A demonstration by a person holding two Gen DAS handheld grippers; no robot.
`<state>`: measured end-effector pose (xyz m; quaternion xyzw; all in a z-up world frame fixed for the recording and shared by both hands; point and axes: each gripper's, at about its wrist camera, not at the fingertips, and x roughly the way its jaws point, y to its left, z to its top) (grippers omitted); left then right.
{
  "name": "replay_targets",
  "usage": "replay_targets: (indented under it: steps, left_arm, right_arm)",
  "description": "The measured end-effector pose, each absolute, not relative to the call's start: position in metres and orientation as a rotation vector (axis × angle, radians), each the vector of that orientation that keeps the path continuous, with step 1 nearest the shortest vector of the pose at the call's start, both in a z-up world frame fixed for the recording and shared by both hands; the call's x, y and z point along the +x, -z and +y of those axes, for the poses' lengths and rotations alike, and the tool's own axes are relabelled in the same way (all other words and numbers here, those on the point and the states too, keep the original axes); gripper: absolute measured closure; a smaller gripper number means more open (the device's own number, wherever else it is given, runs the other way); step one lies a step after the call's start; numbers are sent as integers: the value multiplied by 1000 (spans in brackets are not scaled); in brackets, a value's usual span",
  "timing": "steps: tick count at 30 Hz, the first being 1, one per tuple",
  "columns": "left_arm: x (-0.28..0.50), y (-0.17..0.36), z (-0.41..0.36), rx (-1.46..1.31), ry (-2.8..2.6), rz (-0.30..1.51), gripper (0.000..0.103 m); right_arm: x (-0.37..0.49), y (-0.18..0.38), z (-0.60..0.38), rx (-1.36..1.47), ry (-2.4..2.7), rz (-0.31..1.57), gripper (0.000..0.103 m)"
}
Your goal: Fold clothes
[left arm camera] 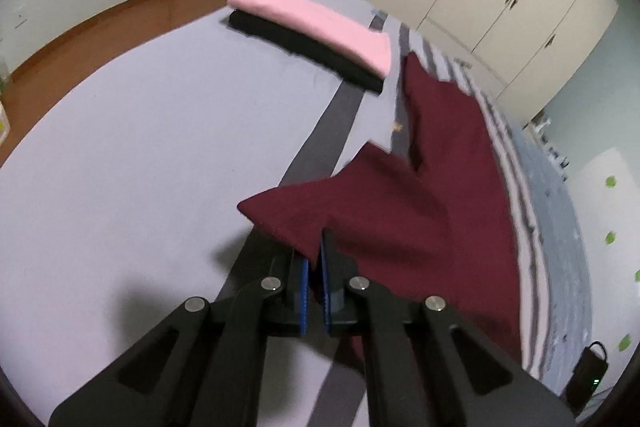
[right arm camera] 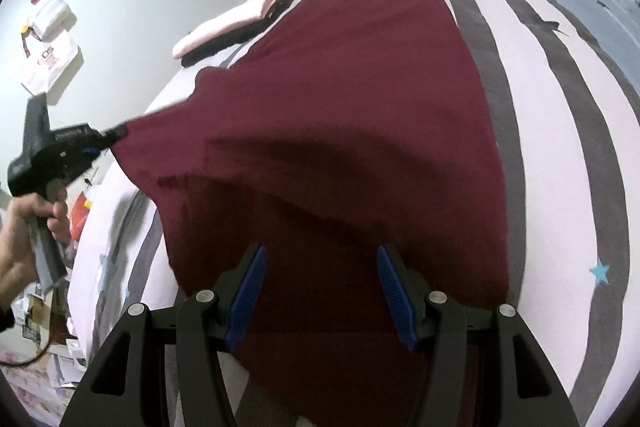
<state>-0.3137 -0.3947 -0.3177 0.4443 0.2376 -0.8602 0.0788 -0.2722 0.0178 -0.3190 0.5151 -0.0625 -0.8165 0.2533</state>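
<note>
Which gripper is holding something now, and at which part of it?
The left gripper is shut on the dark red cloth garment, pinching its edge at one side corner. The right gripper is open, holding nothing.

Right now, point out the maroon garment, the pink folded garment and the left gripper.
maroon garment (right arm camera: 360, 87): right wrist view, flat middle.
pink folded garment (left arm camera: 312, 23): left wrist view, top face.
left gripper (left arm camera: 314, 283): left wrist view, between its fingertips.

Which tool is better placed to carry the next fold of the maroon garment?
Left. The left tool is shut on the maroon garment's edge, lifting it; the right tool hangs open, holding nothing.
</note>
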Motion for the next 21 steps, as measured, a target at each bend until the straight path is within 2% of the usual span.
replay_targets:
  steps: [4, 5, 7, 9, 15, 21]
  left_arm:
    - [-317, 351, -395, 1452, 2472, 709, 97]
    - [-314, 352, -394, 1450, 2464, 706, 95]
    - [-304, 346, -387, 1414, 2467, 663, 83]
    - [-292, 341, -377, 1395, 2475, 620, 79]
    - [-258, 332, -317, 1522, 2614, 674, 78]
    - [-259, 339, -251, 1635, 2735, 664, 78]
  right_arm:
    - [-260, 323, 23, 1409, 2196, -125, 49]
    - [-257, 324, 24, 1413, 2191, -116, 49]
    - [-252, 326, 28, 1422, 2179, -132, 49]
    - [-246, 328, 30, 1425, 2170, -146, 49]
    - [-225, 331, 33, 1425, 2157, -137, 49]
    - [-222, 331, 36, 1404, 2150, -114, 51]
